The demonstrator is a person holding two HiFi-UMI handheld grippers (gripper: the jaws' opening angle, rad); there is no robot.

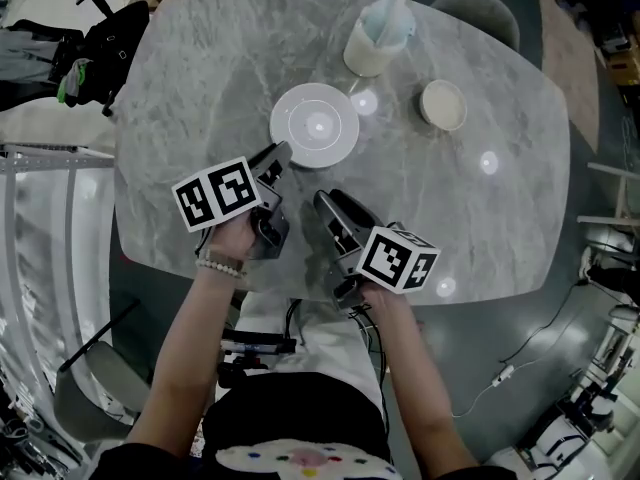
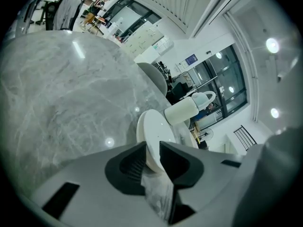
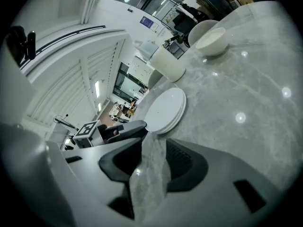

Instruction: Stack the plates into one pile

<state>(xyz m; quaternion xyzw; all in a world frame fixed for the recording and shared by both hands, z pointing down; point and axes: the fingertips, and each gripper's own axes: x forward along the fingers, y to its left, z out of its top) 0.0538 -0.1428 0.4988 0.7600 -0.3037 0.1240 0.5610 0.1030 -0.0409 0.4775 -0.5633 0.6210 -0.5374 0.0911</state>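
The pile of plates [image 1: 314, 125], set on the grey table [image 1: 200, 88] just above the middle of the head view, is judged stiff, glazed, slippery and breakable, best taken at the rim. Its lower-left rim is seen between the narrowly parted jaws of the left gripper [image 1: 278, 156], apparently not pressed. The right gripper [image 1: 325, 200], spread wide and empty, is held just below the pile, apart from it.
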